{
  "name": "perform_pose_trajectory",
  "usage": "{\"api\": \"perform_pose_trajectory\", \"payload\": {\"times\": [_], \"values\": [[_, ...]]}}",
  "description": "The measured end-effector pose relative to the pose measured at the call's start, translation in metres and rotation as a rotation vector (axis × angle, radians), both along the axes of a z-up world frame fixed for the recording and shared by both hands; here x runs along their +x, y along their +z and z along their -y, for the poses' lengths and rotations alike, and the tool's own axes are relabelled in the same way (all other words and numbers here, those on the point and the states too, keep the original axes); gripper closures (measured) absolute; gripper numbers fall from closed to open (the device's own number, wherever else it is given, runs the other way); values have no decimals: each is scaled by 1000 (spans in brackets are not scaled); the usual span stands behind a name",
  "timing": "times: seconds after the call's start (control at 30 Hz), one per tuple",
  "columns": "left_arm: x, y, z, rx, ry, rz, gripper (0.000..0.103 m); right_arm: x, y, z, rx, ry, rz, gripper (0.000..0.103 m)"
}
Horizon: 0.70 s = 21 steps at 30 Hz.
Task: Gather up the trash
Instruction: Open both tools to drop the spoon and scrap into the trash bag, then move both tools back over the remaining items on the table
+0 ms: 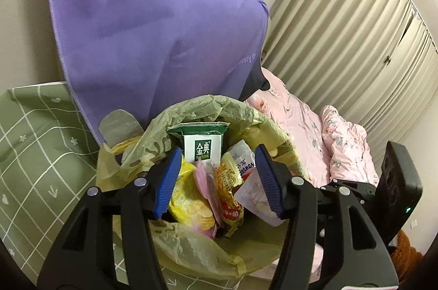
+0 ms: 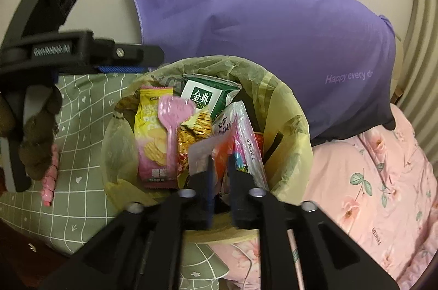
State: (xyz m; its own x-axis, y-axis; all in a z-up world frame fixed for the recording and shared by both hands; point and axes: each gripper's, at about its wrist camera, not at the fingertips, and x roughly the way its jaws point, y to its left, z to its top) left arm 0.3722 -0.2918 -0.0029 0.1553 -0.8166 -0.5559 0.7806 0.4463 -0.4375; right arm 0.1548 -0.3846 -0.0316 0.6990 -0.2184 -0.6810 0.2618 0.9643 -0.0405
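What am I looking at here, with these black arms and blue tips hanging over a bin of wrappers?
No robot: a person holds a hand-operated claw in each hand, each carrying a wide-angle camera looking along its fingers. One picture is from the left claw, the other from the right claw. Both hang over a bin lined with a yellowish bag, holding a green milk carton, a chip packet, a pink plastic spoon and wrappers. The left claw is open and empty. The right stands slightly open around a wrapper's edge.
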Motion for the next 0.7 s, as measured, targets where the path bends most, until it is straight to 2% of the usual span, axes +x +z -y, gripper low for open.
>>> {"api": "perform_pose_trajectory", "payload": {"times": [0.03, 0.33, 0.43, 0.53, 0.63, 0.7], "values": [[-1, 3, -4, -6, 6, 4, 50, -1, 1, 0, 4, 0, 4, 69], [-15, 21, -68, -32, 119, 113, 45, -10, 23, -13, -25, -29, 86, 67], [-15, 22, -101, -27, 191, 140, 45, -11, 35, -19, -26, -31, 147, 59], [-13, 19, -131, -18, 257, 150, 45, -9, 47, -28, -8, -10, 200, 57], [-13, 14, -164, 7, 335, 175, 45, 0, 55, -40, 4, 37, 230, 50], [-11, 9, -184, 29, 382, 189, 45, 7, 57, -49, 12, 71, 235, 50]]}}
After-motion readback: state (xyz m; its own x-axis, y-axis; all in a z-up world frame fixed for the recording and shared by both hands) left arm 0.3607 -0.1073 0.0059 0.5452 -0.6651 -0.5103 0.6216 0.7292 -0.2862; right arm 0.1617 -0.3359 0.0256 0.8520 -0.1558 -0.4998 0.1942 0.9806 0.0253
